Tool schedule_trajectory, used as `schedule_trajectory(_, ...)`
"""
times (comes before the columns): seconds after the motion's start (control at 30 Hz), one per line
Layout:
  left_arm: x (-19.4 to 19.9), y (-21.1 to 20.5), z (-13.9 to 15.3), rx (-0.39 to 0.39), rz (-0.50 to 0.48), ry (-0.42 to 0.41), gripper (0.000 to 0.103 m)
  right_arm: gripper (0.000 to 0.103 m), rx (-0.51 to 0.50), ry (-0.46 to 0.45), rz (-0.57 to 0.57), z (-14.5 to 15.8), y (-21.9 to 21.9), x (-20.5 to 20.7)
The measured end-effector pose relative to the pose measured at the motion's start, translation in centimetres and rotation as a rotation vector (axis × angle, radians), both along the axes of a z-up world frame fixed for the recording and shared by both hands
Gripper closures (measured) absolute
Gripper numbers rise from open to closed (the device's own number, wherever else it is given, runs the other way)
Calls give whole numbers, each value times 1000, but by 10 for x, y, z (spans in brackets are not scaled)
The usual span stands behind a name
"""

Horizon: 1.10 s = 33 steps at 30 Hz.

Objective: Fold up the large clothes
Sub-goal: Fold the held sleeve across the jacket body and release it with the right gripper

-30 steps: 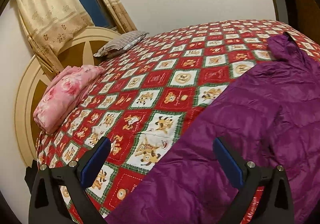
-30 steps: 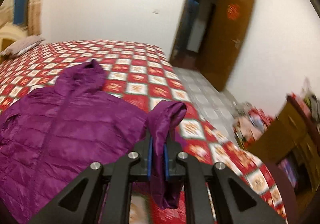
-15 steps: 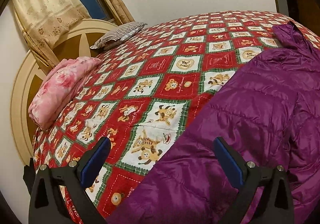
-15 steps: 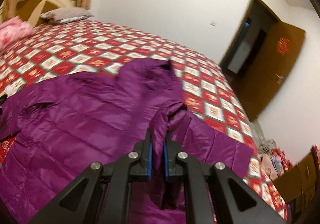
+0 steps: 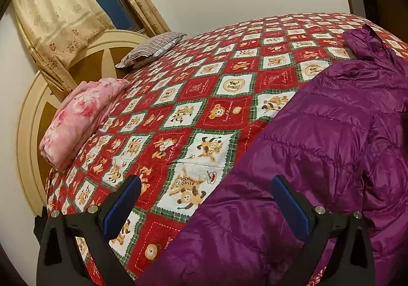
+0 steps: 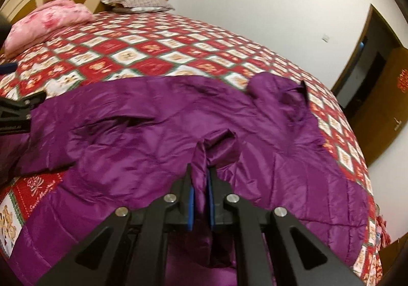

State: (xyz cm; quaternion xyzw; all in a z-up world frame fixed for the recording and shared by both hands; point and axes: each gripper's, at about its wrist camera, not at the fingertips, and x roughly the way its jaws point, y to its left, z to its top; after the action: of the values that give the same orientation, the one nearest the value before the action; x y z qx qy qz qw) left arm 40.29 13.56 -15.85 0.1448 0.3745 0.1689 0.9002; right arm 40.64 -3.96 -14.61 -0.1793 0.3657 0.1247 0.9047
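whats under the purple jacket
The purple jacket lies spread on the red patterned bedspread, which shows around it. Whatever is beneath the jacket's middle is covered and cannot be seen.

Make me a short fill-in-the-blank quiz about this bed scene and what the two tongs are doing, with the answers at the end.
1. The right tongs are shut on a fold of the ____ jacket.
2. The left tongs are ____, with nothing between their pads.
3. The folded blanket lying by the headboard is ____ in colour.
4. The grey pillow lies on the ____ bedspread, apart from the jacket.

Missing words: purple; open; pink; red-checked
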Motion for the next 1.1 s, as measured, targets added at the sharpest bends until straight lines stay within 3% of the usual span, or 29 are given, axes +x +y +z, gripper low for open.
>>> schedule_trajectory(0.13, 2, -5, 1, 10, 12, 13, 1, 85, -7, 56, 46, -14, 20, 5)
schedule_trajectory(0.23, -3, -15, 12, 13, -7, -7, 1, 43, 40, 79, 64, -10, 14, 0)
schedule_trajectory(0.4, -9, -37, 42, -10, -34, -65, 1, 40, 222, 37, 87, 45, -33, -33)
schedule_trajectory(0.5, -10, -66, 62, -29, -82, -103, 1, 32, 329, -23, 64, 77, -80, -51)
schedule_trajectory(0.6, -10, -107, 75, -43, -147, -130, 1, 33, 358, -94, -70, 92, -140, -48)
schedule_trajectory(0.7, -2, -159, 66, -60, -231, -104, 1, 51, 340, -128, -293, 86, -204, -28)
schedule_trajectory(0.77, 7, -183, 47, -2, -234, -86, 1, 65, 340, -130, -422, 70, -245, -10)
schedule_trajectory(0.8, 15, -195, 30, 45, -226, -66, 1, 66, 342, -115, -456, 62, -256, -3)
schedule_trajectory(0.93, 37, -208, -29, 219, -179, 4, 1, 70, 354, -12, -527, 18, -283, 23)
schedule_trajectory(1.0, 39, -199, -42, 195, -167, 20, 1, 70, 379, 55, -530, -7, -284, 32)
schedule_trajectory(1.1, 37, -193, -42, 159, -168, 14, 1, 70, 329, 113, -510, -35, -274, 37)
